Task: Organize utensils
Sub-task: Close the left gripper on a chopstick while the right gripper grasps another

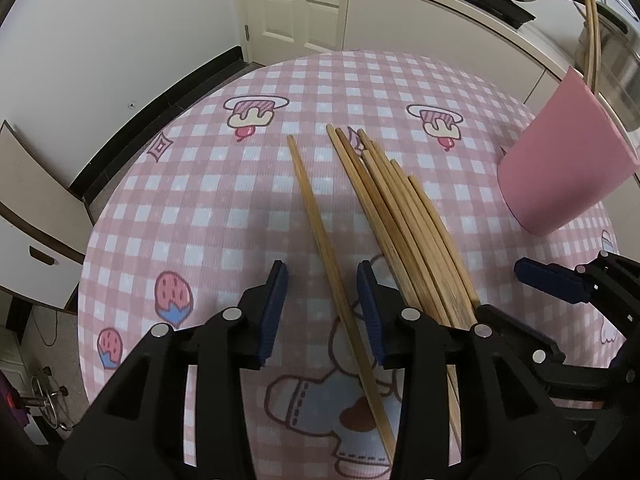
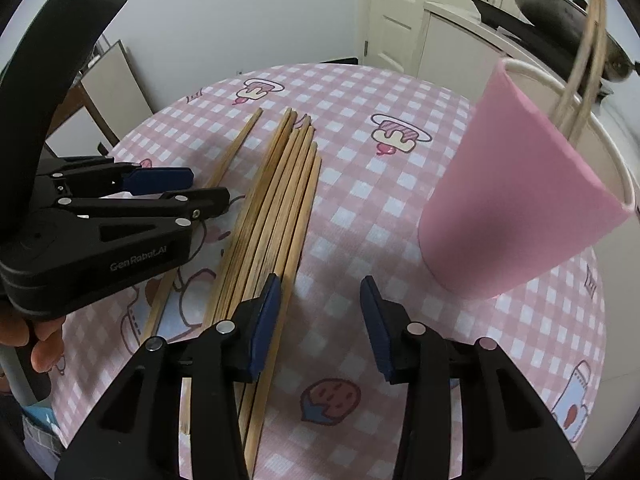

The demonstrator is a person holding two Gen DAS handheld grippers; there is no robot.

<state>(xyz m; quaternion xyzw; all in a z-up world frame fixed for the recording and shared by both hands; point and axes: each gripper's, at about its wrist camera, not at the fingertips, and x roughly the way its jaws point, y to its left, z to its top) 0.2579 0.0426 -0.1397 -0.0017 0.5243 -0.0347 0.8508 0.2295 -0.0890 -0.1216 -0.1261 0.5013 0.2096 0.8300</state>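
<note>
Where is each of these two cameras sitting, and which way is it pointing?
Left wrist view: on the left gripper, angled down at the table; its two fingers straddle a single chopstick.
Right wrist view: on the right gripper, angled down beside the chopstick bundle; a hand holds the left gripper.
Shared: chopsticks, pink cup, checked tablecloth, each other's gripper.

The only readable text is the pale brand name "GenRobot.AI", printed on the black side of the left gripper as seen from the right wrist camera. The checked tablecloth carries cartoon drawings only, with no words or numbers.
</note>
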